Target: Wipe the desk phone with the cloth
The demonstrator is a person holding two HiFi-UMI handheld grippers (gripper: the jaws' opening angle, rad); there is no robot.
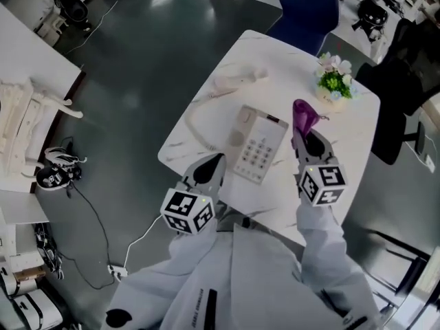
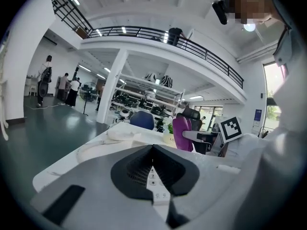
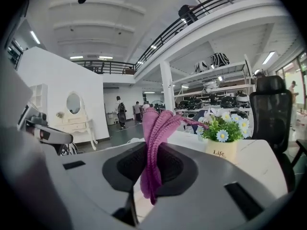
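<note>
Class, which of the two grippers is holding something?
The right gripper, its jaws clamped on the purple cloth; the left gripper has nothing between its jaws.

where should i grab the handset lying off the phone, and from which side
Take the handset by its slim middle, coming down from above with the jaws across its narrow width. It lies flat on the table, its ends are bulkier and the cord leaves one end. Probably use the left gripper, since the right gripper holds the purple cloth.
</note>
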